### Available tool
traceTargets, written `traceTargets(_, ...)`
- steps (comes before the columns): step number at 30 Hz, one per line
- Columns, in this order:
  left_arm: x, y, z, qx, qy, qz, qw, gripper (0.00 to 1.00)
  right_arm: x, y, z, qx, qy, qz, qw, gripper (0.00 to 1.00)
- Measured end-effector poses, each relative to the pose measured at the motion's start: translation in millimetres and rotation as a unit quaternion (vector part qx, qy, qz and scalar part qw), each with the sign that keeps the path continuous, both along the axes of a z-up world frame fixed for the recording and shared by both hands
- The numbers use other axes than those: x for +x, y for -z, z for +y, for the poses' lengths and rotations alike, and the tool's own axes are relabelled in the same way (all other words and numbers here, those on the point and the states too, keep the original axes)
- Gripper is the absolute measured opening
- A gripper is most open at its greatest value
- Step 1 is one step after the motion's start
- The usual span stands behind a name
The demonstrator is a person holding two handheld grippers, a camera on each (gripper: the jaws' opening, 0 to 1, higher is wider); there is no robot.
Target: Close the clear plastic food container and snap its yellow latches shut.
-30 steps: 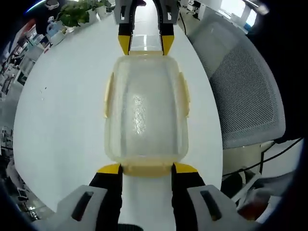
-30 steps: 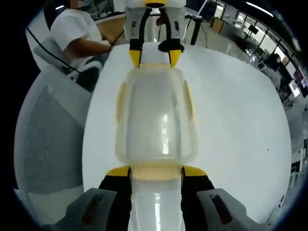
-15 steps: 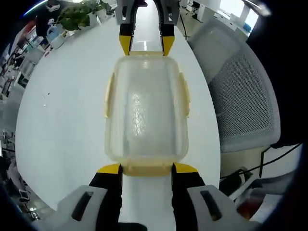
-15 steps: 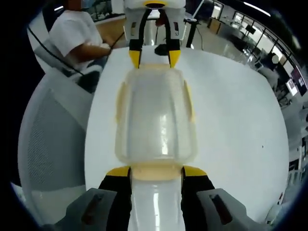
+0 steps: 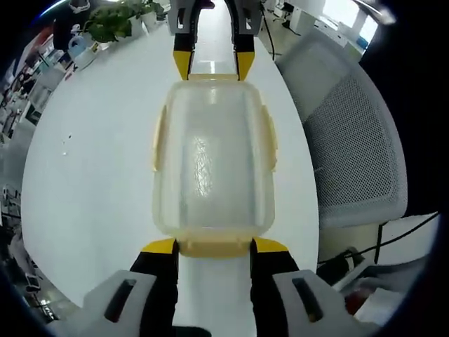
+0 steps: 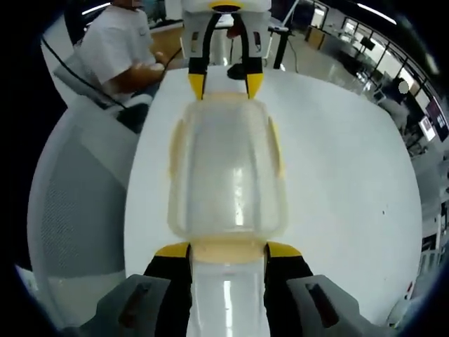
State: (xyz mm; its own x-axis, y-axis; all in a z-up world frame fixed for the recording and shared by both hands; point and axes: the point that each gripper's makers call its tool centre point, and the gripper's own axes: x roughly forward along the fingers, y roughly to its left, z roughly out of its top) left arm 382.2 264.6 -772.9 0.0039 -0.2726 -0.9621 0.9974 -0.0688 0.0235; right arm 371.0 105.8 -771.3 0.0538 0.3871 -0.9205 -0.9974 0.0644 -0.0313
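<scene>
Left gripper view shows the white table [image 5: 91, 182] carrying the clear plastic food container [image 5: 212, 158], lid on, with pale yellow latches [image 5: 269, 137] lying flat along its long sides and at both ends. A grey mesh chair [image 5: 354, 140] stands beside the table, to the container's right in this view. The left gripper [image 5: 214, 245] spreads its jaws wide, their yellow tips against the container's near end latch. The right gripper [image 6: 227, 248] does likewise at the opposite end, also spread wide. Since half a second ago, container and grippers have kept their places; only the background has drifted slightly with the cameras.
</scene>
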Motion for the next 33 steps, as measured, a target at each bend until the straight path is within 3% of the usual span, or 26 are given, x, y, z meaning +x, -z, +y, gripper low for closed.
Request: traceTargets(33,-0.8,3.6,-55.0,-0.018,-0.007,0.009,0.9998,0.39,0.5,3.9,-55.9,-0.014,0.0,0.006,0.9999,0.38)
